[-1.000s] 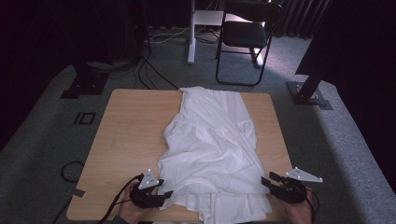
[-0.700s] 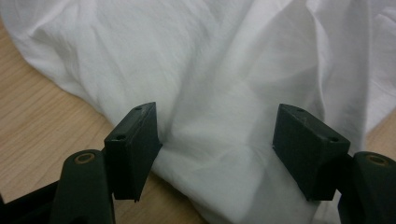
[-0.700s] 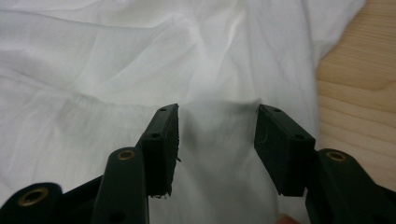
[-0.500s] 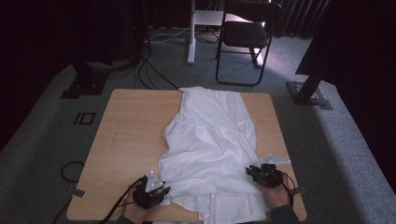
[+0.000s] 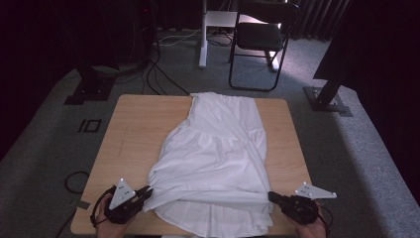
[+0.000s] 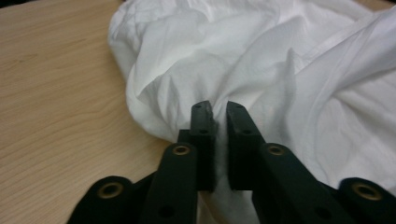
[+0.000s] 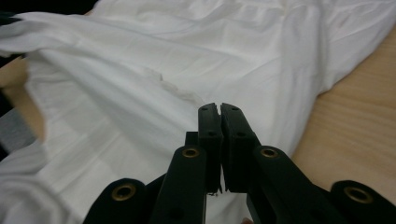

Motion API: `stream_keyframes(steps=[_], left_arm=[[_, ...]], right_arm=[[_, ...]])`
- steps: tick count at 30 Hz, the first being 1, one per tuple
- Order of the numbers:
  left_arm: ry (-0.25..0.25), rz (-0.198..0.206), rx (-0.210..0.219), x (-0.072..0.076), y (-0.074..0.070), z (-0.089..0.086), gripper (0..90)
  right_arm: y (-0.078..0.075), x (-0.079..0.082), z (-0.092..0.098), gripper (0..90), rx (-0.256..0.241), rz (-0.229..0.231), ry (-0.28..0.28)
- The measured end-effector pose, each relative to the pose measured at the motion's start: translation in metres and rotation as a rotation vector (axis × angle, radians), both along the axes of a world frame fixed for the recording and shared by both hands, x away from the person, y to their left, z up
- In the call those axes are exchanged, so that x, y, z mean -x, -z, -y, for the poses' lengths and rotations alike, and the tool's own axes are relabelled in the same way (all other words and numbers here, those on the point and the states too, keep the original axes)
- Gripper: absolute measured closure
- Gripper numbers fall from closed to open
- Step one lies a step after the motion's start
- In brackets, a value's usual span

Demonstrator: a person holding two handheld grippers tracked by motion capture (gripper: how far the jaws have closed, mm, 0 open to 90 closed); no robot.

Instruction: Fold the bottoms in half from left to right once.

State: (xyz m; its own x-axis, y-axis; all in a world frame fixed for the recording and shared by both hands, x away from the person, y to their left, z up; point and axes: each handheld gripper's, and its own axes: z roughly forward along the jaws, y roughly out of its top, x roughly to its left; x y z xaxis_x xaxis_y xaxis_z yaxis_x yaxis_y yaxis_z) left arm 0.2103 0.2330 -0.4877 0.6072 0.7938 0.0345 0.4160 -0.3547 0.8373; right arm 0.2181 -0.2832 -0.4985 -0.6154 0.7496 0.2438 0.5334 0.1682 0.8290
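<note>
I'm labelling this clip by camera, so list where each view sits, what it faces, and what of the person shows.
High view: above the person's side, looking forward and down on the wooden table and white dress; both hands, the left gripper and right gripper enter at the bottom.
Left gripper view: rides the left gripper, looking along its jaws, nearly closed on the dress hem.
Right gripper view: rides the right gripper, jaws pinched on fabric.
Shared: all three show the dress and table.

Grey carpet floor [image 5: 44, 148], black folding chair [image 5: 260, 37] behind wooden table [image 5: 133, 134], cables [image 5: 158, 74], dark surroundings.
</note>
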Motion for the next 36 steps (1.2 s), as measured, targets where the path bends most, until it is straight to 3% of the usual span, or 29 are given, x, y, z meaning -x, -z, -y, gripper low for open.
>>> stream_keyframes(steps=[1, 2, 5, 8, 14, 16, 17, 19, 21, 23, 24, 25, 27, 31, 34, 36], left_arm=[[0.000, 0.001, -0.025, -0.001, 0.003, 0.003, 71.9], [-0.003, 0.006, -0.021, -0.001, 0.003, 0.004, 65.9], [0.013, 0.006, 0.003, -0.004, 0.002, 0.002, 58.0], [0.005, -0.003, -0.002, -0.007, 0.005, 0.005, 52.8], [-0.014, -0.046, -0.023, -0.023, 0.022, 0.014, 49.4], [-0.046, -0.055, -0.033, -0.033, 0.028, 0.016, 47.6], [-0.046, -0.055, -0.033, -0.033, 0.028, 0.016, 47.2], [-0.068, -0.066, -0.031, -0.047, 0.034, 0.019, 45.5], [-0.074, -0.070, -0.037, -0.058, 0.039, 0.023, 44.1], [-0.082, -0.071, -0.048, -0.063, 0.043, 0.024, 43.4], [-0.096, -0.091, -0.049, -0.073, 0.049, 0.026, 43.4], [-0.100, -0.091, -0.039, -0.077, 0.050, 0.027, 42.7], [-0.114, -0.094, -0.016, -0.084, 0.051, 0.025, 42.5], [-0.133, -0.059, -0.010, -0.100, 0.041, 0.024, 40.7], [-0.151, -0.021, -0.034, -0.118, 0.032, 0.027, 38.4], [-0.173, -0.024, -0.051, -0.134, 0.028, 0.029, 36.9]], right_arm=[[0.002, 0.010, -0.001, 86.7, 0.011, -0.023, -0.039], [0.004, 0.013, -0.001, 86.4, 0.026, -0.042, -0.071], [0.011, 0.022, 0.002, 82.7, 0.076, -0.084, -0.131], [0.016, 0.024, 0.013, 74.6, 0.059, -0.105, -0.167], [0.017, 0.019, 0.025, 67.3, -0.025, -0.067, -0.116], [0.020, 0.012, 0.024, 66.0, 0.005, -0.057, -0.040], [0.020, 0.012, 0.024, 66.0, 0.005, -0.057, -0.040], [0.028, -0.004, 0.020, 58.5, 0.080, -0.049, 0.065], [0.032, -0.016, 0.016, 54.9, 0.113, -0.045, 0.099], [0.035, -0.023, 0.013, 53.5, 0.128, -0.036, 0.107], [0.037, -0.031, 0.011, 52.7, 0.142, -0.035, 0.120], [0.041, -0.046, 0.005, 50.5, 0.147, -0.038, 0.135], [0.043, -0.059, -0.001, 50.1, 0.137, -0.034, 0.144], [0.035, -0.086, -0.017, 48.7, 0.164, 0.007, 0.148], [0.024, -0.109, -0.028, 47.3, 0.184, 0.048, 0.154], [0.017, -0.126, -0.036, 46.0, 0.196, 0.069, 0.146]])
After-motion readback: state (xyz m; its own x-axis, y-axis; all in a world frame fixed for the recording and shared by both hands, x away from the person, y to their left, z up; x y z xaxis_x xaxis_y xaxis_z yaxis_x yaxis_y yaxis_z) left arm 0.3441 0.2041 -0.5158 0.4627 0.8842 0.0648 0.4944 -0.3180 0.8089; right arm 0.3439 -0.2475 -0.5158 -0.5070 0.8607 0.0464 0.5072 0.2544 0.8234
